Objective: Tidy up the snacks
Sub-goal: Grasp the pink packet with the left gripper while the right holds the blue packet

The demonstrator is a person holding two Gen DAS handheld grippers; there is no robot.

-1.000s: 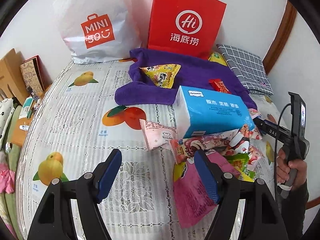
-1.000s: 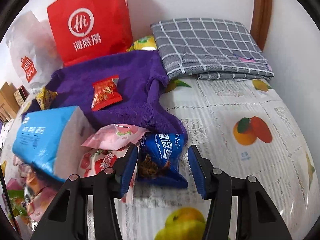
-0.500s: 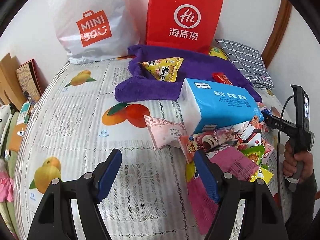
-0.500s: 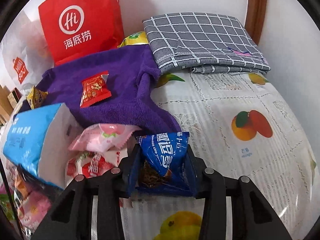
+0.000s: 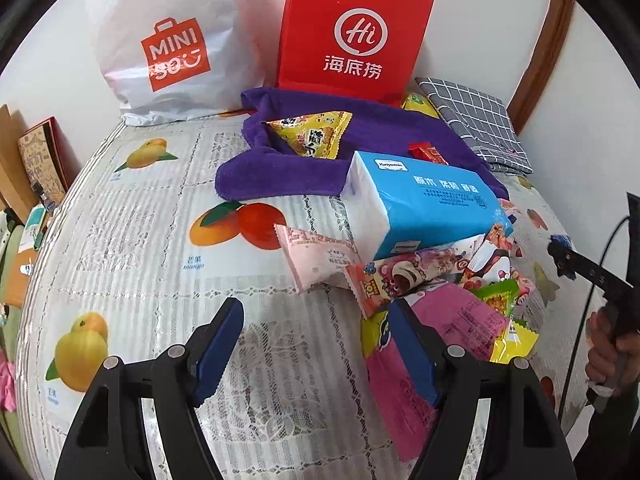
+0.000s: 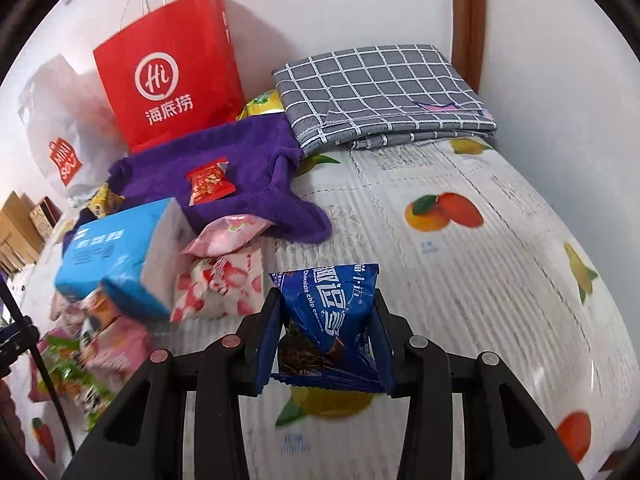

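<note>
Right gripper (image 6: pixel 326 334): jaws have just closed and now pinch the blue cookie packet (image 6: pixel 328 304) from both sides; the packet sits clear of the bench (image 6: pixel 460 280), just right of the snack pile (image 6: pixel 216 276). Left gripper (image 5: pixel 316 344): jaws spread, nothing between them, poised over bare bench at the pile's near left edge. Tissue pack (image 5: pixel 424 204) rests on the pile. Purple towel (image 5: pixel 304 160) behind it carries a yellow packet (image 5: pixel 310 136) and a red packet (image 6: pixel 208 180). Red bag (image 5: pixel 352 36) and white bag (image 5: pixel 168 44) stand upright at the wall. Checked cloth (image 6: pixel 380 92) lies folded in the far corner.
</note>
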